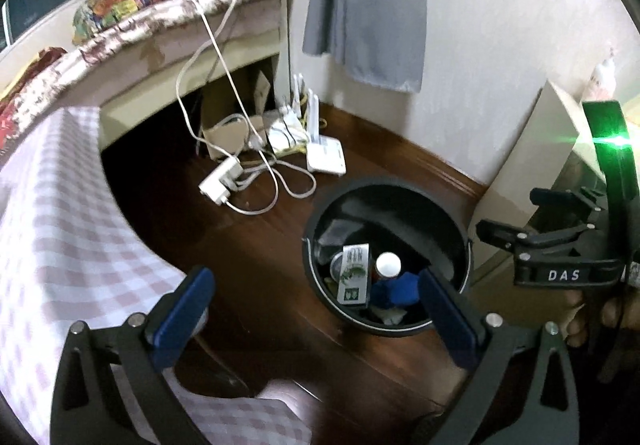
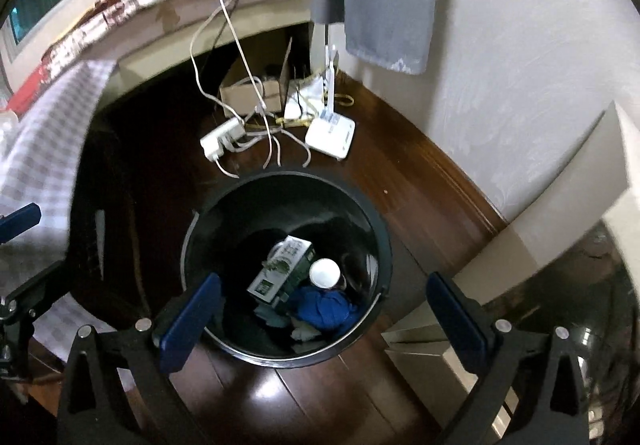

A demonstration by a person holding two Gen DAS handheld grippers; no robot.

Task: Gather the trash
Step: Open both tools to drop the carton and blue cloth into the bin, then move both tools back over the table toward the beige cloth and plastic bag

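A black round trash bin point(image 1: 404, 201) stands on the dark wood floor, also in the right wrist view point(image 2: 360, 221). Inside lie a green and white carton point(image 1: 354, 273) point(image 2: 282, 269), a white-capped bottle point(image 1: 388, 264) point(image 2: 325, 272) and a crumpled blue cloth point(image 1: 398, 290) point(image 2: 324, 307). My left gripper point(image 1: 316, 303) is open and empty, held above the floor left of the bin. My right gripper point(image 2: 324, 313) is open and empty, right above the bin's near rim; it shows at the right in the left wrist view point(image 1: 560, 241).
A table with a pink checked cloth point(image 1: 60, 229) is at the left. A power strip point(image 1: 222, 181), cables, a white router point(image 1: 326, 155) and a cardboard box point(image 2: 256, 91) lie on the floor by the bed. A white cabinet point(image 1: 532, 153) stands at the right.
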